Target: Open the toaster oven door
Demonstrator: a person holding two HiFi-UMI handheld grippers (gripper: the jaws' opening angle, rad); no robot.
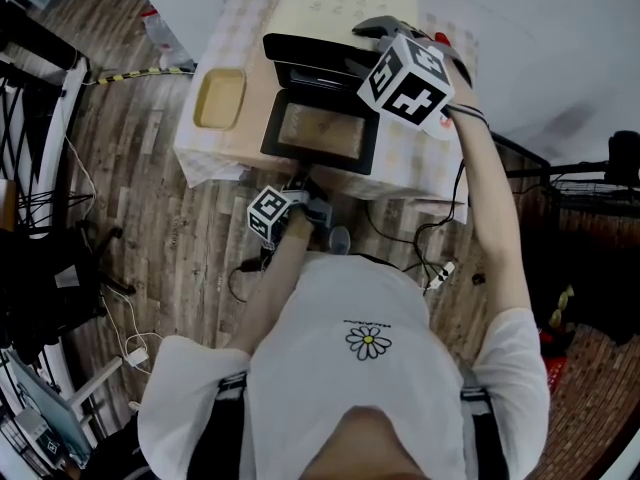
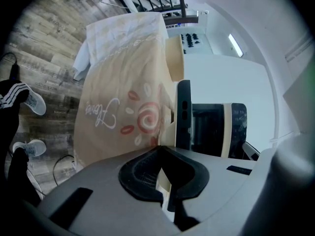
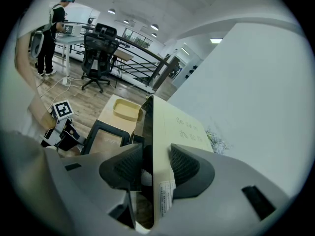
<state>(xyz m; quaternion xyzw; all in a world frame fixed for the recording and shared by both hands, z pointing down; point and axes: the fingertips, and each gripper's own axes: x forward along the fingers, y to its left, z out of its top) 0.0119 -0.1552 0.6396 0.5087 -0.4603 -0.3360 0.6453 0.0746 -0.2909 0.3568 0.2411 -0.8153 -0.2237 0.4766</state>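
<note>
A cream toaster oven [image 1: 335, 8] stands on a small table, its black glass door [image 1: 320, 128] folded down flat toward me. My left gripper [image 1: 303, 182] is at the door's front edge. In the left gripper view its jaws [image 2: 165, 181] are shut on the cream door handle [image 2: 167, 127], and the door [image 2: 183, 114] shows edge-on before the oven [image 2: 211, 129]. My right gripper [image 1: 378, 28] sits at the oven's top right. There it [image 3: 150, 166] straddles the top front corner of the oven [image 3: 182, 127], both pads against it, with the door [image 3: 106, 136] below on the left.
A cream tray [image 1: 220, 98] lies left of the oven on the checkered tablecloth [image 1: 210, 158], which hangs over the table edge [image 2: 123, 97]. Cables and a plug [image 1: 440, 268] trail on the wooden floor. A white wall stands behind. Far off are an office chair [image 3: 101, 48] and a person [image 3: 49, 38].
</note>
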